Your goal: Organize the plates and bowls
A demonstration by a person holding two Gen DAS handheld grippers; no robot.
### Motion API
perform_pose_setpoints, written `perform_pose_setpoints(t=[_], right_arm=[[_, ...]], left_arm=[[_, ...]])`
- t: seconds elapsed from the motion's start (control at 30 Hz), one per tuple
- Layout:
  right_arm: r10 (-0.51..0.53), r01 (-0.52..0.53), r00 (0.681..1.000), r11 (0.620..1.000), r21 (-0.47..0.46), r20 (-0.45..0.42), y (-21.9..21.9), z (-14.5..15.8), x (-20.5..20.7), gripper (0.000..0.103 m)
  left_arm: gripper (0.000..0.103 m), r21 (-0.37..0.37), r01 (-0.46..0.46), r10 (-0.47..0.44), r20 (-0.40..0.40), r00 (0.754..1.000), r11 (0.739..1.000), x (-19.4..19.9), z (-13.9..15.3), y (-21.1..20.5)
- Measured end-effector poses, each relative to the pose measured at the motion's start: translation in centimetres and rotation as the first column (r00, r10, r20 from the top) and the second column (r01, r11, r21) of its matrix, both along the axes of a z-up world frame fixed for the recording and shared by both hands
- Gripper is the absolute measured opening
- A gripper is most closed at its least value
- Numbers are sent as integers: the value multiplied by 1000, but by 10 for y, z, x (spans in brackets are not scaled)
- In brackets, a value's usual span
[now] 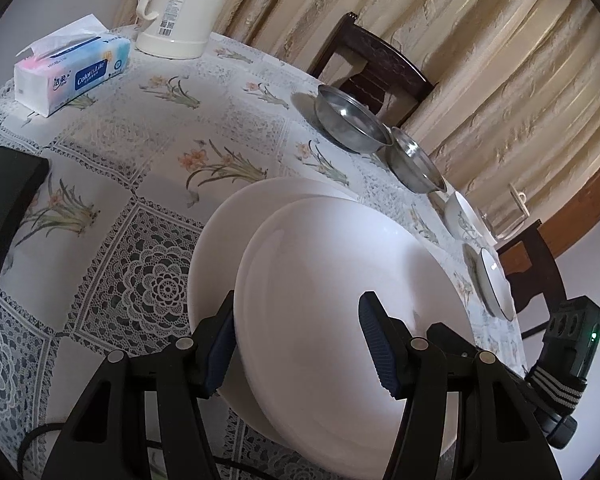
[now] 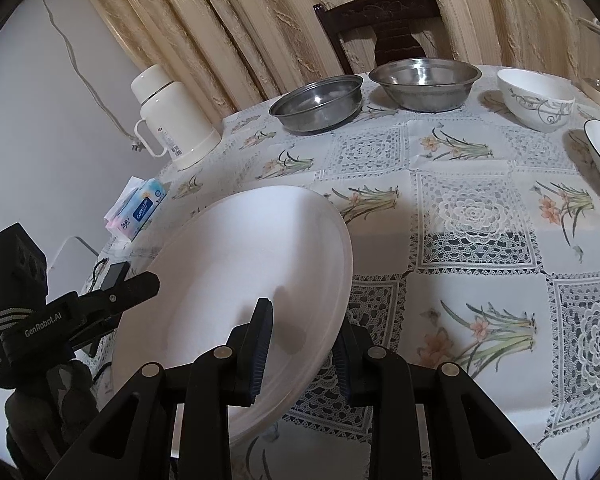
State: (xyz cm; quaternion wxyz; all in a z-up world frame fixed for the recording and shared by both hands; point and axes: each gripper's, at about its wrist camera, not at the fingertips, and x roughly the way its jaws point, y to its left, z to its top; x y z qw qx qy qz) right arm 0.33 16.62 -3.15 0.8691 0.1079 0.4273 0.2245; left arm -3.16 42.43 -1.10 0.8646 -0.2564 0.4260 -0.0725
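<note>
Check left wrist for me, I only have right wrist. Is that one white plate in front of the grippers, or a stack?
Observer: Two plates. The upper plate sits offset on a lower plate, whose far rim shows behind it.
Operator: Left gripper clamped on it?
Observer: No. The left gripper straddles the upper plate's near rim with its fingers wide apart.
Operator: Right unit powered?
Observer: A green light is lit on the body of the right gripper.
</note>
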Motion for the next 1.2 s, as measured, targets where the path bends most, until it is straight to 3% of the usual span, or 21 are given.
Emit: perform_pose_setpoints(t=[0.13, 0.43, 0.7, 1.2], right_arm=[[2, -2, 1000, 1000, 1, 2, 0, 0, 0, 31], [0, 0, 1000, 1000, -5, 6, 3, -1, 0, 32], [-6, 7, 999, 1000, -20, 32, 5, 2, -1, 32], [-22, 22, 999, 1000, 0, 26, 0, -1, 1, 32]], left_arm=[[60, -3, -8, 8, 8, 1000, 1000, 0, 2, 4], [61, 96, -120, 112, 81, 990, 988, -5, 18, 28], [61, 119, -107, 104, 34, 994, 987, 1, -2, 28], [61, 164, -123, 124, 6, 992, 979, 6, -12, 30]])
